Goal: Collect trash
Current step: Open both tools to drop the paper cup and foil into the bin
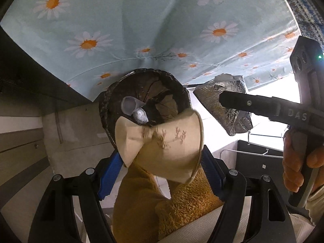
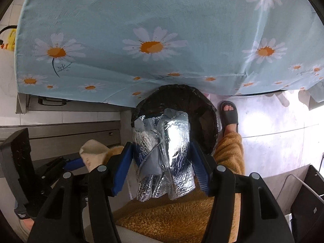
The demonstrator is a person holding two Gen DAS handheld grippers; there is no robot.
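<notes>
Left claw clenched on crushed beige paper cup; right claw around crinkled foil wrapper, pads apparently just clear; both above round black-lined bin on pale tiled floor; daisy-print cloth overhangs worktop

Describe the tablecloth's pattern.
Light blue tablecloth printed with white, orange-centred daisies; clearest in the right wrist view.

- Below me, the pale tiled floor.
- The black-lined bin stands on it, beside the daisy cloth's hanging edge.
- My slippered foot rests just beside the bin.
</notes>
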